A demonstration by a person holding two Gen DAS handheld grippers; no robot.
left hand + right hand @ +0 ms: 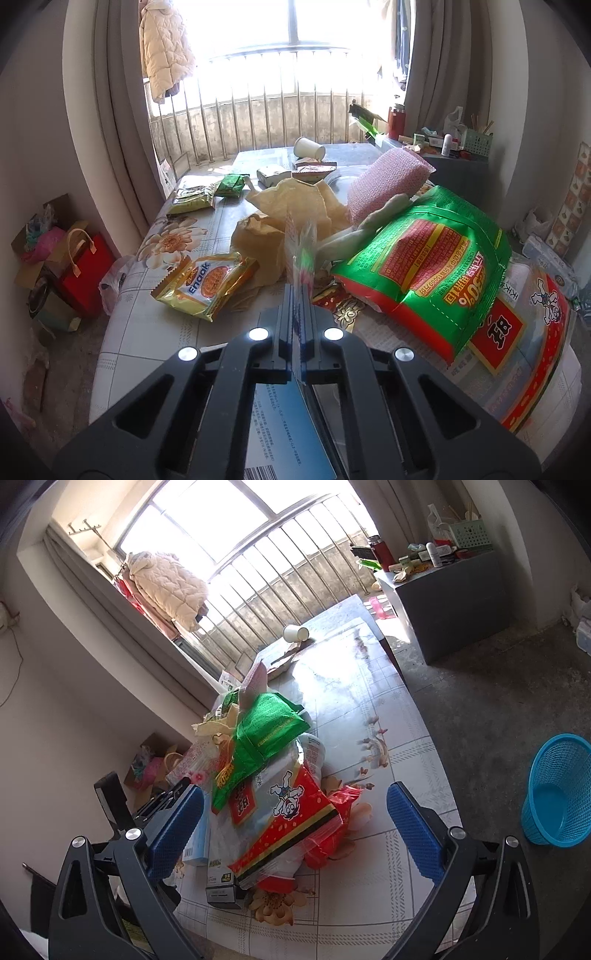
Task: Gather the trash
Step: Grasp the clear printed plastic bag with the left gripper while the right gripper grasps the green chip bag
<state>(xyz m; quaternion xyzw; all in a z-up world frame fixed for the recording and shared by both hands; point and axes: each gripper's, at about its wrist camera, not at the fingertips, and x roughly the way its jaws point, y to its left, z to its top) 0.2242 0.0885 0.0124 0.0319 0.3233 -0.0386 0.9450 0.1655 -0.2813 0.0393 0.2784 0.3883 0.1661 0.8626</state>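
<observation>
Room: I see a bright barred window, grey curtains, and a flowered worktop (388, 709) strewn with packaging.
Trash pile: wrappers heaped along the worktop's near side, with a big green snack bag (424, 266) lying on a red-and-white printed bag (291, 812), crumpled brown paper (295, 210) behind it and a gold Enaak packet (207, 284) lying apart to the side.
Left tool (299, 295): clenched on a thin clear plastic wrapper (303, 243) that stands up between the pads.
Right tool (295, 823): released, jaws spread wide above the red-and-white printed bag.
Bin: a blue mesh basket (557, 794) on the floor, well apart from the worktop, apparently empty.
Handling: I judge all of it light, limp and slippery; film will crinkle and slide, so I'd pinch a sealed edge or a bunched fold, never a flat face.
Risk: lifting the lower bag may tip the green one off.
</observation>
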